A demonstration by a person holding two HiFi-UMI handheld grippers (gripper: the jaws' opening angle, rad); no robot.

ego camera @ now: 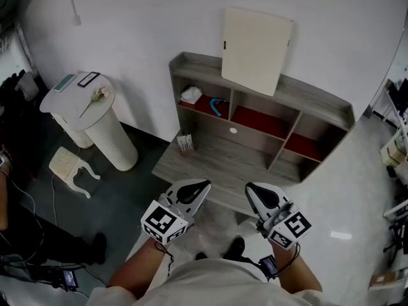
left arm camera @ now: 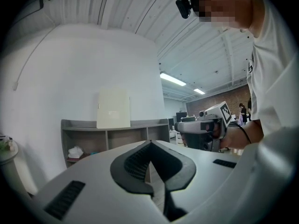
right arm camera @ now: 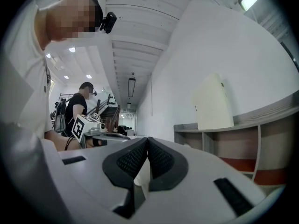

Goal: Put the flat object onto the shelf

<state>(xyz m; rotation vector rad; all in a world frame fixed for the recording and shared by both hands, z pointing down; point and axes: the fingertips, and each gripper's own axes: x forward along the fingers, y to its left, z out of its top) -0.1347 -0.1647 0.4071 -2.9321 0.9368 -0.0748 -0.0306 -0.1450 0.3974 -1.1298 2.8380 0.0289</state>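
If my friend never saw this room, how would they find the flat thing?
Find the grey shelf against the white wall. On its very top a cream board stands on edge, against the wall. It is big, thin and plain, unlike the small white lump and blue thing down inside the shelf.

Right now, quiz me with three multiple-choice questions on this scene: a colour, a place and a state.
1. What colour are the cubby floors? A green; B red; C yellow.
2. Where is the panel? A atop the shelf, against the wall; B in a cubby; C on the floor.
3. How are the right gripper jaws? A wide apart; B shut on the panel; C shut, empty.
Answers: B, red liners show; A, it stands on the top board; C, the pads meet with nothing between.
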